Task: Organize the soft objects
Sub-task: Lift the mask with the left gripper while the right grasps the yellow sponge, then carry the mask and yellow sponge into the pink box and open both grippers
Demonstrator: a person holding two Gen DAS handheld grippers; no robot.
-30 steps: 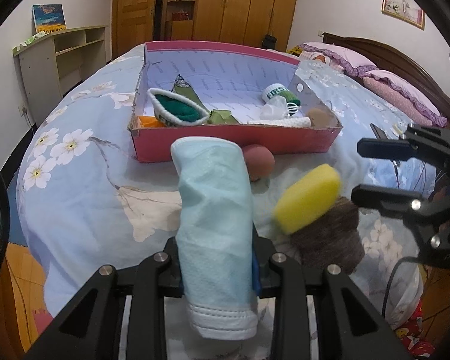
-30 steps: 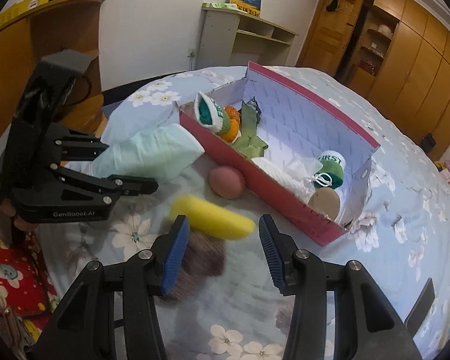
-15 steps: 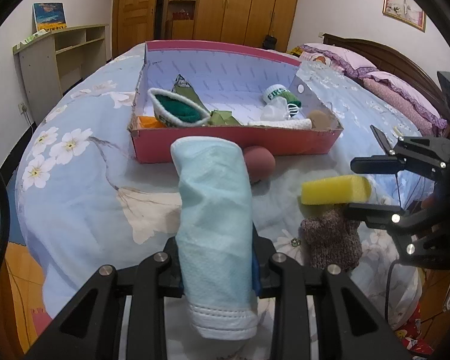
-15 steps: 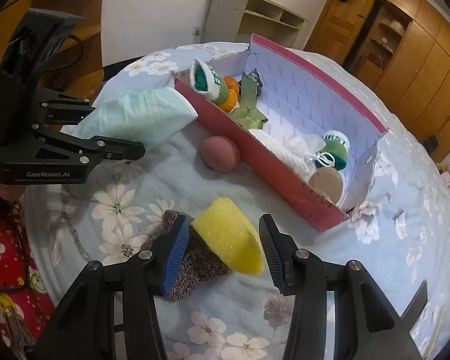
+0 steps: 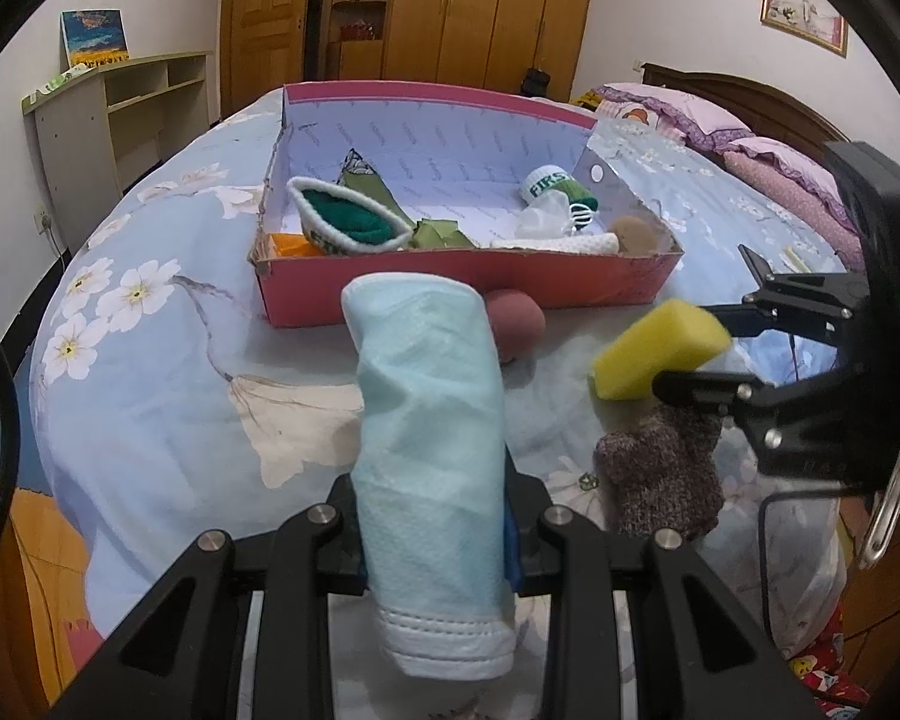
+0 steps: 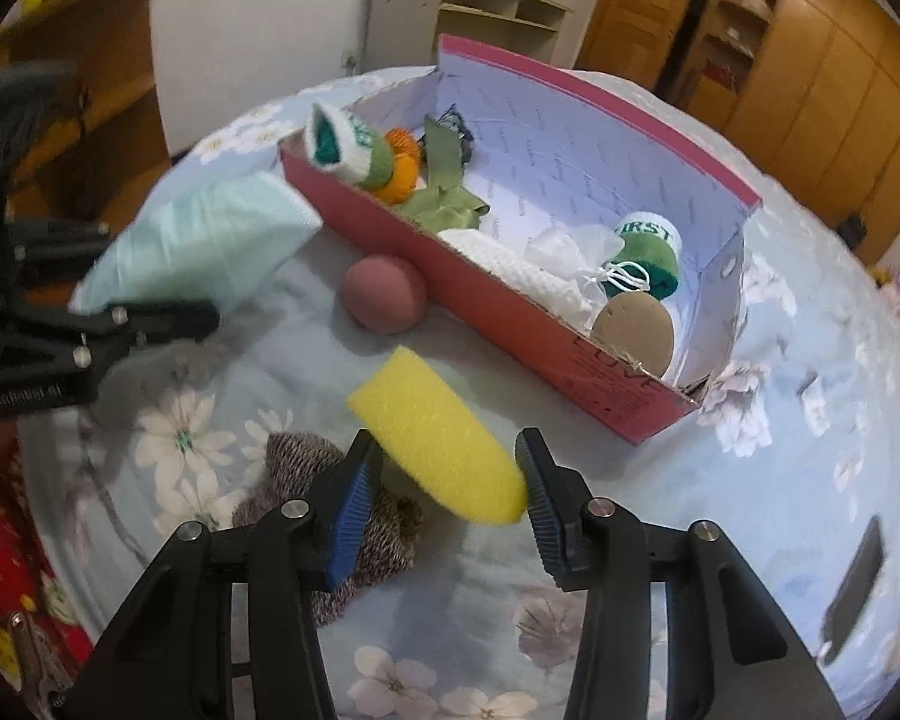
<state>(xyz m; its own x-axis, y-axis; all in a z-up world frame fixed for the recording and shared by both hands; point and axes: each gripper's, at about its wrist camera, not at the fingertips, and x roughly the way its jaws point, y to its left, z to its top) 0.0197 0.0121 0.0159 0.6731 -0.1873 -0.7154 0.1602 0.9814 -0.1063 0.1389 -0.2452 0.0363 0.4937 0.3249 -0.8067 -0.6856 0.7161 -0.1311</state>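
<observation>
Several items fill the pink box (image 5: 462, 282); my left claw (image 5: 432, 516) grips the blue cloth (image 5: 432, 420), my right claw (image 6: 444, 480) the yellow sponge (image 6: 438, 432); pink ball (image 6: 384, 294) and knitted sock (image 6: 330, 492) remain on the bed.

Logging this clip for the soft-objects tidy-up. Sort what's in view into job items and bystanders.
Job items:
- pale blue cloth roll, clamped in the left gripper
- yellow sponge, between the fingers of the right gripper
- pink ball on the bed
- brown knitted piece on the bed
- pink box, already holding soft things

Bystanders:
- white shelf unit
- wooden wardrobe
- pillows
</observation>
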